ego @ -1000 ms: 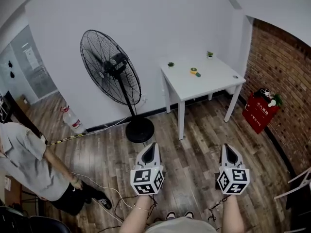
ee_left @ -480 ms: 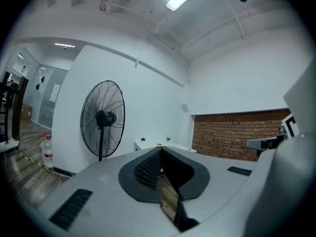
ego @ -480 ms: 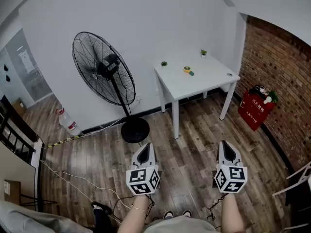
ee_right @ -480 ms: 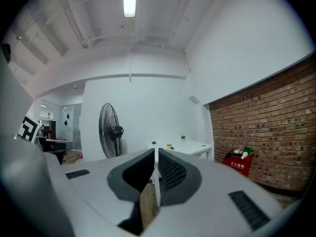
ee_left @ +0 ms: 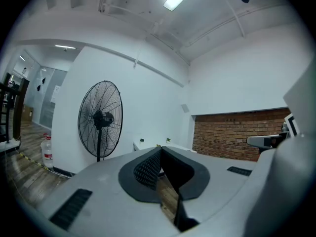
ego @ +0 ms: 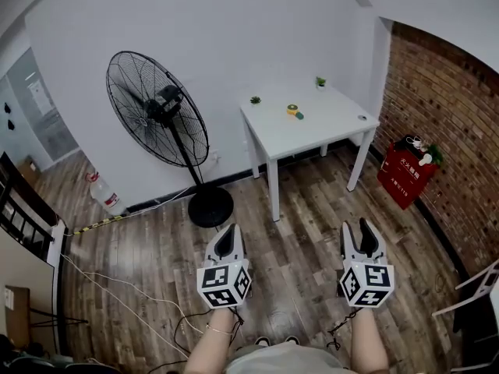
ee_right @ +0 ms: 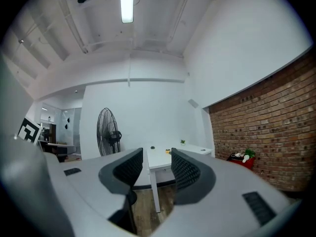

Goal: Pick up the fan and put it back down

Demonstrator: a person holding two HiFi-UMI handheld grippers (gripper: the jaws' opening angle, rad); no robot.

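A tall black pedestal fan [ego: 157, 109] stands upright on its round base [ego: 210, 206] on the wooden floor, against the white wall and left of the table. It also shows in the left gripper view as the fan [ee_left: 100, 120] and in the right gripper view as the fan [ee_right: 108, 131]. My left gripper [ego: 226, 238] is held low, well short of the base, with its jaws together and empty [ee_left: 161, 148]. My right gripper [ego: 362, 231] hovers further right in front of the table, its jaws apart with nothing between them [ee_right: 156, 151].
A white table [ego: 312, 131] with a small yellow item [ego: 292, 110] and little plants stands right of the fan. A red box [ego: 403, 176] leans by the brick wall. A water bottle [ego: 103, 193] and loose cables [ego: 117, 294] lie at the left.
A person at the left has gone out of view. The fan and table have slid left in the head view. The right gripper's jaws have parted.
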